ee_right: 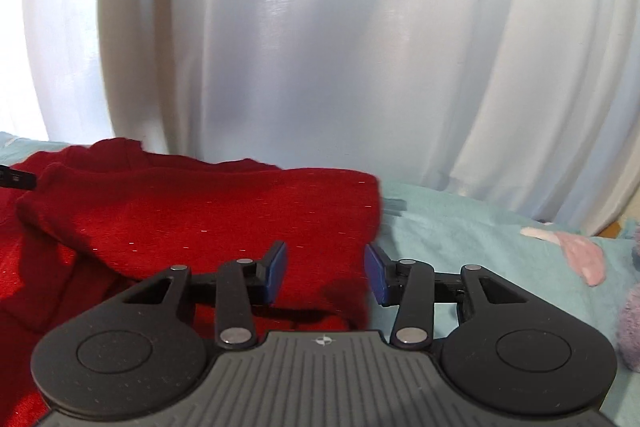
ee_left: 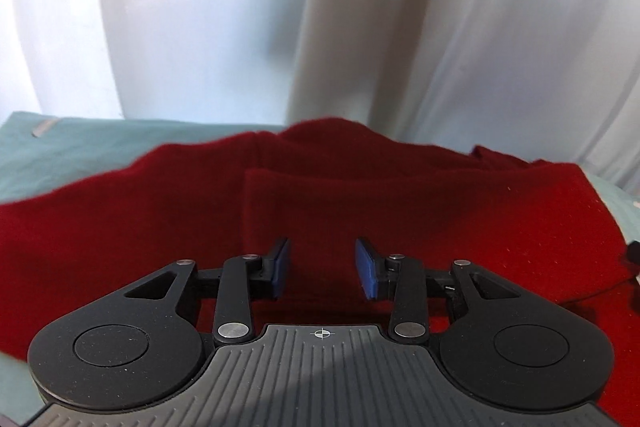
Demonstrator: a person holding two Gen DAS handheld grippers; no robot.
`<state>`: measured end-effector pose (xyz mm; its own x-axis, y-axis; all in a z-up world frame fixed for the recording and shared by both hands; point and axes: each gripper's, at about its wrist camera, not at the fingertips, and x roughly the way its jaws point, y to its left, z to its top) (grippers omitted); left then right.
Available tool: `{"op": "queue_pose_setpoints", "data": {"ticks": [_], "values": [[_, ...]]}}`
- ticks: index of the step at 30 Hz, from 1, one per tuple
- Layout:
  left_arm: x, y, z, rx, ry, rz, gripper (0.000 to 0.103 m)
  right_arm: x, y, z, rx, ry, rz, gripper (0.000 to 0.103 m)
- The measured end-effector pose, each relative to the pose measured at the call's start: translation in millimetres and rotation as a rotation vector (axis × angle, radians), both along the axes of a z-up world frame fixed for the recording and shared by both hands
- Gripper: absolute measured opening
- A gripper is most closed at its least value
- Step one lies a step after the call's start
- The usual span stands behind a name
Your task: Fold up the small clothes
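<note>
A dark red knitted garment (ee_left: 360, 203) lies spread on a light teal sheet (ee_left: 80, 143), with a sleeve or flap folded over its middle. My left gripper (ee_left: 322, 269) is open and empty, low over the garment's near part. In the right wrist view the same red garment (ee_right: 224, 215) fills the left and middle, its right edge ending near the frame's centre. My right gripper (ee_right: 326, 273) is open and empty, straddling that right edge: the left finger is over red cloth, the right finger over the teal sheet (ee_right: 460, 239).
White curtains (ee_left: 280, 7) hang close behind the bed. A pink and white soft item (ee_right: 576, 255) and a purple fuzzy thing (ee_right: 630, 327) lie at the right. The other gripper's black tip (ee_right: 16, 181) shows at the left edge.
</note>
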<state>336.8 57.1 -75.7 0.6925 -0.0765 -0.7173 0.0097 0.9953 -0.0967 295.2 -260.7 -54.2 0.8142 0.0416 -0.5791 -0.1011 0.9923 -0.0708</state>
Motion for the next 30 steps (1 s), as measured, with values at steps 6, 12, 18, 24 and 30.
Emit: {"op": "queue_pose_setpoints", "data": {"ticks": [6, 12, 18, 24, 30], "values": [[16.5, -13.4, -19.3, 0.014, 0.023, 0.043, 0.035, 32.3, 38.9, -42.3, -0.059, 0.073, 0.043, 0.029], [20.0, -14.6, -17.5, 0.014, 0.029, 0.064, 0.033, 50.7, 40.7, -49.9, -0.129, 0.065, 0.002, 0.029], [-8.6, -4.9, -8.2, -0.088, 0.026, 0.033, 0.044, 37.4, 45.3, -33.8, -0.081, 0.067, 0.031, 0.029], [-2.3, 1.9, -13.5, -0.108, 0.025, 0.048, 0.046, 32.3, 62.4, -51.1, -0.162, 0.055, 0.057, 0.03], [-50.5, 75.1, 4.1, -0.374, -0.061, 0.232, 0.101, -4.5, 61.0, -28.0, -0.035, 0.054, 0.099, 0.054]]}}
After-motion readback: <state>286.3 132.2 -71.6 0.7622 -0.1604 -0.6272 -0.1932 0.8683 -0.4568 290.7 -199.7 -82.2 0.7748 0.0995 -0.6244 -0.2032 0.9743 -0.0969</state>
